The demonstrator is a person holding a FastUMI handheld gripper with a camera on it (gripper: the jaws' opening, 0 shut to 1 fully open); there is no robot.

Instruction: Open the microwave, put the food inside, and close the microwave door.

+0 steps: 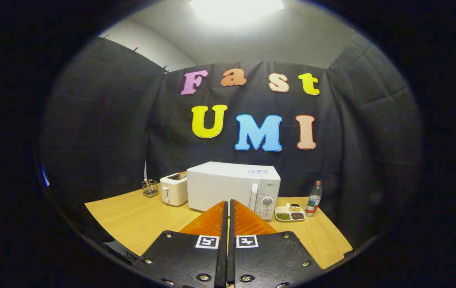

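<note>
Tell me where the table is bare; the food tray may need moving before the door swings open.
Bare wood lies ahead of the toaster, and beside the shut gripper. Crowded: tray and bottle next to the microwave.

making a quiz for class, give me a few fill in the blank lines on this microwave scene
1. The microwave door is ____.
2. The toaster stands between the microwave and the wire ____.
3. The divided dish of food lies between the microwave and the ____.
4. The claw fingers are ____, with nothing between them.

Missing words: closed; basket; bottle; shut
</note>
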